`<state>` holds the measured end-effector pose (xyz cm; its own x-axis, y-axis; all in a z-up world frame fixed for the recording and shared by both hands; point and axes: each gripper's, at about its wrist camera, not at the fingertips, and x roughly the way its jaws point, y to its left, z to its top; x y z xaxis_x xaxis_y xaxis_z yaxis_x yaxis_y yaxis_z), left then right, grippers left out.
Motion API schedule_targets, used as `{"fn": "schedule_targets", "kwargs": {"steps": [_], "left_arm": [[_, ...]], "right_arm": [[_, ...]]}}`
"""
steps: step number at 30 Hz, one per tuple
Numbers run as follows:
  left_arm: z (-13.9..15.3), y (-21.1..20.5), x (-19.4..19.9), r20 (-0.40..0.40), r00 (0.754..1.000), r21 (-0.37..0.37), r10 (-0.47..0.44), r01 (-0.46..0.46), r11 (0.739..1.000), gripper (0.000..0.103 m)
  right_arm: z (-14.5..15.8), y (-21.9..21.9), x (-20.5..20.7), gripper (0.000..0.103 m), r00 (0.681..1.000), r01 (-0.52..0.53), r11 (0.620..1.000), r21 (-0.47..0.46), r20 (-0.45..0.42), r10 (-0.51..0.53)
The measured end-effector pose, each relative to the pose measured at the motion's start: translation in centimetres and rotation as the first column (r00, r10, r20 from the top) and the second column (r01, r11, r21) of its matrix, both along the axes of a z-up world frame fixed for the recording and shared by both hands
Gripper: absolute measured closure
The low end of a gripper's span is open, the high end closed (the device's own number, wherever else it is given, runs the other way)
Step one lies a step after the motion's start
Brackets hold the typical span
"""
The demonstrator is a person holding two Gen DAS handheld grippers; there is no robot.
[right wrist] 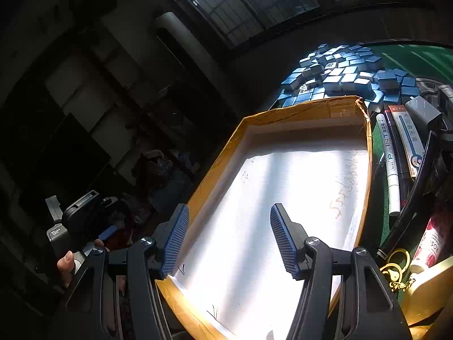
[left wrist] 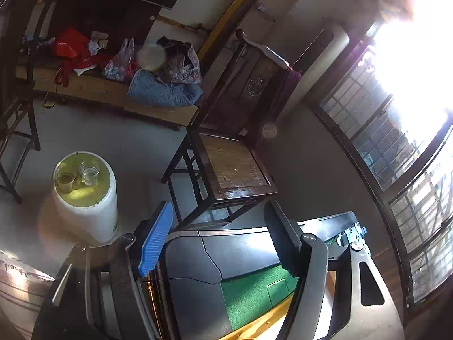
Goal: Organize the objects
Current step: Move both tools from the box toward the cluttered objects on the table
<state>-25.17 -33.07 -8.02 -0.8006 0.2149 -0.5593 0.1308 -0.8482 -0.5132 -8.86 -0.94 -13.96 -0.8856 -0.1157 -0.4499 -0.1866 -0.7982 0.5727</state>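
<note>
My right gripper [right wrist: 229,238] is open and hovers over the near end of a shallow cardboard box [right wrist: 283,110] with a yellow-taped rim. The box's white bottom is bare, and nothing is between the blue pads [right wrist: 175,240]. A heap of blue mahjong tiles [right wrist: 339,76] lies past the box's far end. Markers and pens [right wrist: 393,164] lie along its right side on green felt. My left gripper [left wrist: 218,240] is open and holds nothing. It hangs over the black corner of the green-felt table [left wrist: 249,291], pointing out at the room.
A gold key ring [right wrist: 396,266] and a red-and-white tube [right wrist: 433,243] lie at the near right. Beyond the table stand a dark wooden chair [left wrist: 235,164] and a white bucket [left wrist: 87,198] with two glasses on its lid. A bench [left wrist: 93,87] carries clothes and bags.
</note>
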Motion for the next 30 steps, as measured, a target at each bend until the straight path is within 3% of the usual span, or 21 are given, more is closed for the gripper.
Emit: {"fn": "schedule_targets", "kwargs": {"steps": [2, 4, 6, 7, 9, 10, 12, 15, 16, 19, 22, 23, 27, 30], "left_arm": [[1.6, 2.0, 1.5, -0.043, 0.997, -0.036, -0.064, 0.063, 0.997, 0.037], [3.3, 4.3, 3.0, -0.074, 0.979, -0.026, -0.190, 0.189, 0.982, 0.037], [4.5, 7.3, 4.5, -0.086, 0.940, -0.032, -0.330, 0.328, 0.944, 0.037], [5.4, 9.2, 5.3, -0.084, 0.906, -0.047, -0.415, 0.412, 0.910, 0.037], [6.0, 13.3, 7.1, -0.053, 0.811, -0.075, -0.583, 0.579, 0.812, 0.037], [5.9, 15.2, 8.0, -0.033, 0.745, -0.080, -0.666, 0.662, 0.745, 0.037], [6.0, 19.4, 10.1, 0.032, 0.578, -0.087, -0.815, 0.814, 0.574, 0.037], [4.5, 24.2, 13.8, 0.093, 0.372, -0.078, -0.923, 0.927, 0.366, 0.037], [4.3, 25.2, 14.8, 0.099, 0.323, -0.091, -0.941, 0.945, 0.314, 0.037], [0.9, 27.1, 19.6, 0.128, 0.205, -0.146, -0.970, 0.972, 0.186, 0.037], [-1.3, 28.3, 22.3, 0.189, 0.159, -0.244, -0.969, 0.964, 0.111, 0.037], [-2.3, 28.4, 22.9, 0.224, 0.161, -0.271, -0.961, 0.958, 0.097, 0.037], [-4.4, 28.1, 22.8, 0.287, 0.156, -0.277, -0.945, 0.958, 0.074, 0.037], [-5.1, 28.2, 22.6, 0.299, 0.134, -0.260, -0.945, 0.964, 0.054, 0.037]], "right_arm": [[1.0, -0.6, 1.6, 0.048, 1.000, -0.002, 1.000, -0.009, -0.027, 0.001], [1.7, -0.6, 3.4, 0.048, 1.000, 0.012, 1.000, -0.014, -0.022, -0.013], [2.5, -0.8, 5.7, 0.048, 1.000, 0.018, 1.000, -0.012, 0.002, -0.018], [2.4, -0.5, 6.8, 0.048, 0.999, 0.028, 1.000, -0.008, 0.018, -0.028], [2.7, 0.7, 9.4, 0.048, 0.996, 0.064, 0.998, -0.019, 0.063, -0.063], [3.0, 1.7, 10.6, 0.048, 0.993, 0.083, 0.996, -0.032, 0.086, -0.080], [2.4, 3.1, 13.0, 0.047, 0.981, 0.142, 0.989, -0.033, 0.138, -0.136], [2.0, 5.5, 16.7, 0.047, 0.959, 0.223, 0.975, -0.011, 0.180, -0.218], [1.8, 6.1, 17.7, 0.047, 0.949, 0.250, 0.968, 0.011, 0.196, -0.247], [1.0, 8.0, 20.0, 0.048, 0.924, 0.294, 0.955, 0.045, 0.243, -0.296], [-0.3, 9.1, 21.1, 0.048, 0.900, 0.328, 0.942, 0.067, 0.282, -0.333], [-0.9, 9.4, 21.0, 0.048, 0.891, 0.336, 0.939, 0.067, 0.300, -0.340], [-2.7, 9.3, 20.4, 0.048, 0.882, 0.341, 0.939, 0.037, 0.332, -0.334], [-2.9, 9.1, 19.9, 0.048, 0.882, 0.338, 0.940, 0.036, 0.337, -0.330]]}}
